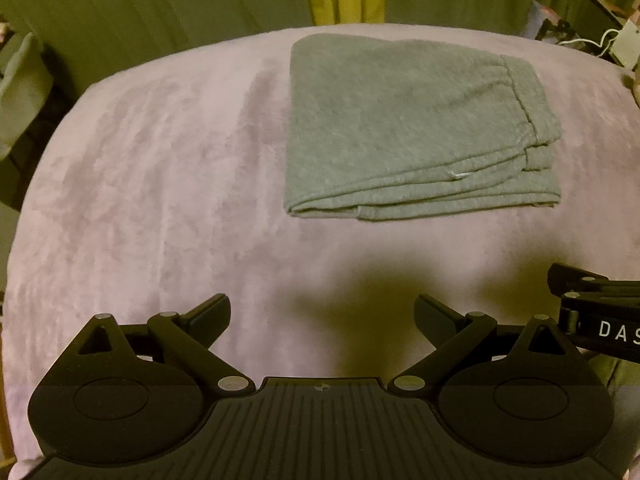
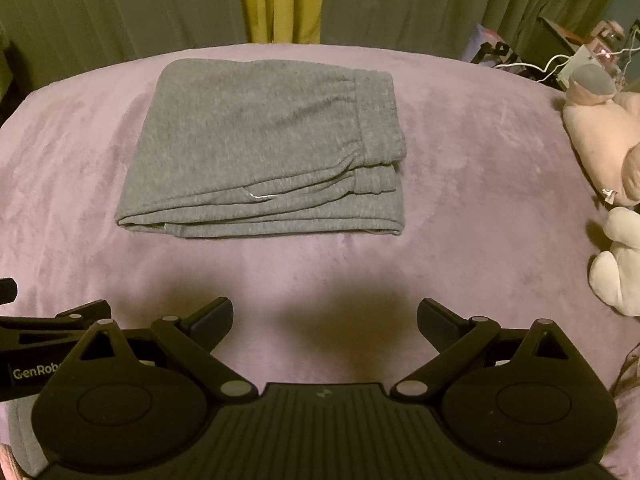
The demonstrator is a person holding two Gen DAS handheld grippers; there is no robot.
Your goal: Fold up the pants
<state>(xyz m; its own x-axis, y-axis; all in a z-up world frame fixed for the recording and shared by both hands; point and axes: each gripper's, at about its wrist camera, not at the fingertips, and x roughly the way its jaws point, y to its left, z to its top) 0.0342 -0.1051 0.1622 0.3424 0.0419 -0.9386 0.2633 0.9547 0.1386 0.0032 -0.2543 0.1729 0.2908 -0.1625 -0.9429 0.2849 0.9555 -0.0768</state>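
Note:
Grey pants [image 1: 408, 120] lie folded into a flat rectangle on the pink blanket [image 1: 160, 160], waistband at the right side. They also show in the right wrist view [image 2: 260, 148], with stacked layers along the near edge. My left gripper [image 1: 322, 318] is open and empty, held well back from the pants over bare blanket. My right gripper [image 2: 325, 320] is open and empty, also back from the pants. The right gripper's side shows at the left view's right edge [image 1: 596, 312]; the left gripper's side shows at the right view's left edge [image 2: 48, 328].
Plush toys [image 2: 612, 184] lie at the blanket's right edge. Cables and small devices [image 2: 580, 64] sit behind them. Green and yellow curtains [image 2: 280, 0] hang behind the bed. The blanket [image 2: 480, 160] spreads wide around the pants.

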